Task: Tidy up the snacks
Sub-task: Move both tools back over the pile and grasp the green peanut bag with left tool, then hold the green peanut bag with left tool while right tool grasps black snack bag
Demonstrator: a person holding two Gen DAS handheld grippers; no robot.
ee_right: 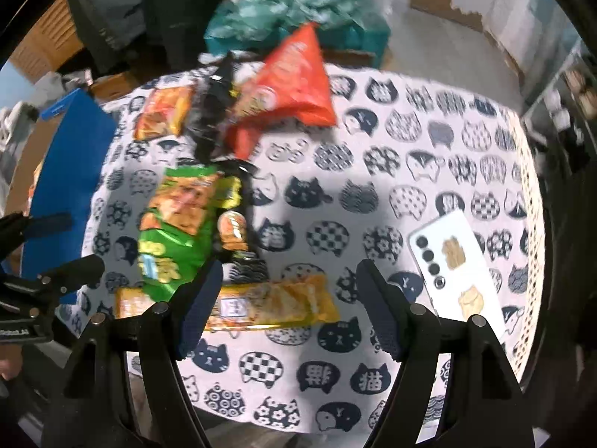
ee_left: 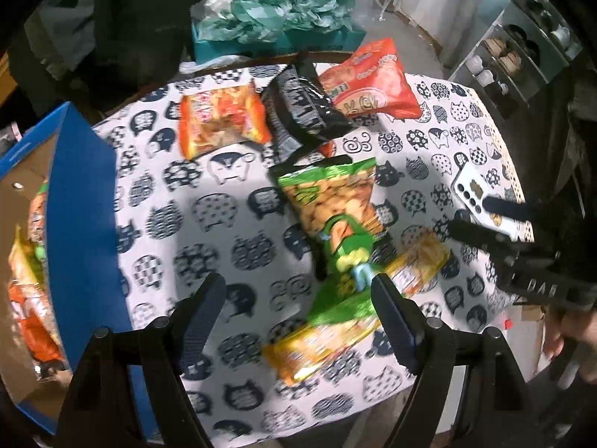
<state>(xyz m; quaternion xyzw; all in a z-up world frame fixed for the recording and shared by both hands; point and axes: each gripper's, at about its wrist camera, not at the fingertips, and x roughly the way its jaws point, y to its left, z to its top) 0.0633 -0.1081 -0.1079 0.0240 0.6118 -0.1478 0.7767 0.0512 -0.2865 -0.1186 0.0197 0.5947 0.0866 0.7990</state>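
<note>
A: Why's everything heaped mid-desk [ee_right: 373, 201]?

B: Looks like a sorting pile. The blue box [ee_left: 86, 201] sits at the desk's left edge w/ packets already inside, so my guess: box = destination, loose ones still to go.

A: What's loose, relative to the box?

B: Nearest on its right, far side: orange snack packet [ee_left: 224, 123]. Next right, black packet [ee_left: 302, 112], overlapping a red chip bag [ee_left: 373, 82] beyond it. Toward the near edge, green cracker bag [ee_left: 335, 201] lying partly over a yellow packet [ee_left: 328, 343]. Another yellow-orange wrapper pokes out on the green bag's right side; label too blurred to read.

A: White phone [ee_right: 455, 261]?

B: Far right of desk, well apart from box, camera side up. Not a snack, prob. just parked.

A: Left claw [ee_left: 298, 321]?

B: Fingers wide apart, nothing between pads. Hovers over green/yellow packets, pointing steeply down; right finger sits over the yellow packet's edge in view, contact can't tell.

A: Right claw [ee_right: 287, 310]?

B: Also spread wide, empty. Yellow packet shows partly in the gap, not gripped.

A: Read on that?

B: Both lined up for a pick from the near end of the pile, I'd say.
</note>
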